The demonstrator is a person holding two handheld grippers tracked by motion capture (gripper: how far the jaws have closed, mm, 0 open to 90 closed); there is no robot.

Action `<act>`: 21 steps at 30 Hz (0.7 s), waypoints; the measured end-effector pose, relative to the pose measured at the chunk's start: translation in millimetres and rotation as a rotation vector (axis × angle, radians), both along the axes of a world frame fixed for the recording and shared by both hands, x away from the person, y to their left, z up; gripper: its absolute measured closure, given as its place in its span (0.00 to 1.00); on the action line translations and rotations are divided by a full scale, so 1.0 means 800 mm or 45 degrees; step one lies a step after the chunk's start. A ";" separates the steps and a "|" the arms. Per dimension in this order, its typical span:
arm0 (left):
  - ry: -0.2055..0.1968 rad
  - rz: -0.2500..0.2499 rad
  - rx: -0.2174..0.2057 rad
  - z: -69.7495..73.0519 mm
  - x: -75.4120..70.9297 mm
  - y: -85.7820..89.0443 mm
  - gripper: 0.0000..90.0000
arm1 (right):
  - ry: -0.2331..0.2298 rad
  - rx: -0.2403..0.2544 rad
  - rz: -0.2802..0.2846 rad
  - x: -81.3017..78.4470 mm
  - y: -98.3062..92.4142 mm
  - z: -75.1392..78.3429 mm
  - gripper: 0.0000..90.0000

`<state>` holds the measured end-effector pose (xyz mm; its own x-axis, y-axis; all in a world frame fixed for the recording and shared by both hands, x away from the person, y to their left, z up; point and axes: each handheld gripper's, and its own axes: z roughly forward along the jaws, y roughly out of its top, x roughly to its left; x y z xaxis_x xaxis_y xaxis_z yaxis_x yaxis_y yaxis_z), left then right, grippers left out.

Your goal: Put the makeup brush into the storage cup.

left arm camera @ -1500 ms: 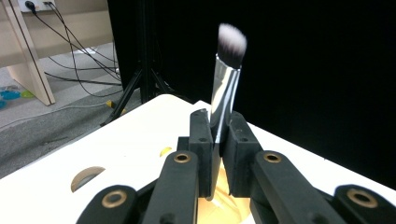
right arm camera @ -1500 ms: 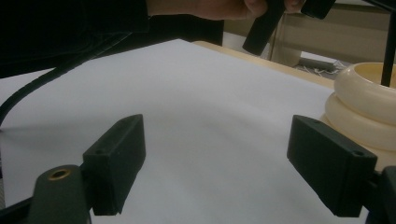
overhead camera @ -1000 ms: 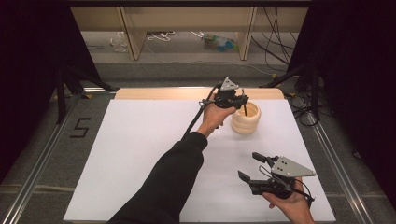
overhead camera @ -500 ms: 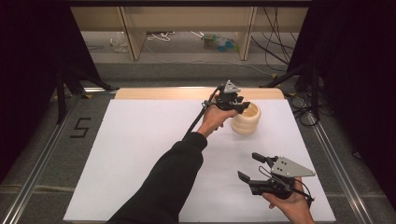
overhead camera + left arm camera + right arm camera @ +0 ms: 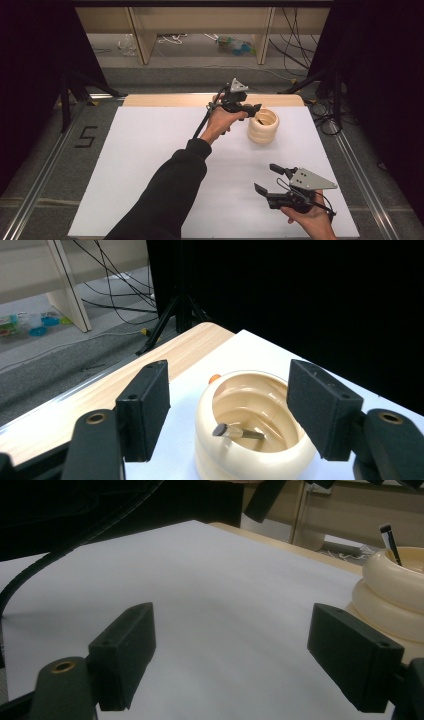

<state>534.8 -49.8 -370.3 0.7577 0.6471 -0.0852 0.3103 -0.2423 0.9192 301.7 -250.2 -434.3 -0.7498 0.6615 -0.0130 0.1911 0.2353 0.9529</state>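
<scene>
A cream ribbed cup (image 5: 263,128) stands at the back right of the white table. A dark pen (image 5: 238,432) leans inside the cup (image 5: 206,460), and its tip (image 5: 389,536) pokes above the rim (image 5: 395,580). My left gripper (image 5: 253,109) hovers just above the cup's left side. Its jaws have just been opening and nothing is between them (image 5: 234,390). My right gripper (image 5: 267,178) is held low near the front right, open and empty (image 5: 247,655), facing the cup.
The white sheet (image 5: 150,165) covers the table, with a wooden strip (image 5: 165,100) along its far edge. A small orange thing (image 5: 215,377) lies just behind the cup. Tripod legs and cables (image 5: 170,320) stand on the floor beyond.
The left gripper's jaws opened and the hand lifted a little, drawing back left from over the cup. The pen stays in the cup. The right gripper kept still.
</scene>
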 end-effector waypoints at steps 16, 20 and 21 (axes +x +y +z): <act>-0.012 -0.001 -0.023 0.008 -0.013 0.029 0.33 | 0.008 -0.007 0.000 0.000 -0.001 0.000 0.23; -0.008 0.004 -0.036 0.012 -0.015 0.040 0.33 | 0.020 -0.027 -0.009 -0.002 -0.002 0.002 0.23; -0.013 0.006 -0.046 0.012 -0.016 0.042 0.33 | -0.003 0.008 -0.001 0.000 0.000 0.000 0.23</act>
<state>522.1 -16.4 -360.8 0.7554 0.6475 -0.1009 0.3020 -0.2073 0.9305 301.9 -250.1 -434.5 -0.7493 0.6621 -0.0105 0.1893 0.2294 0.9547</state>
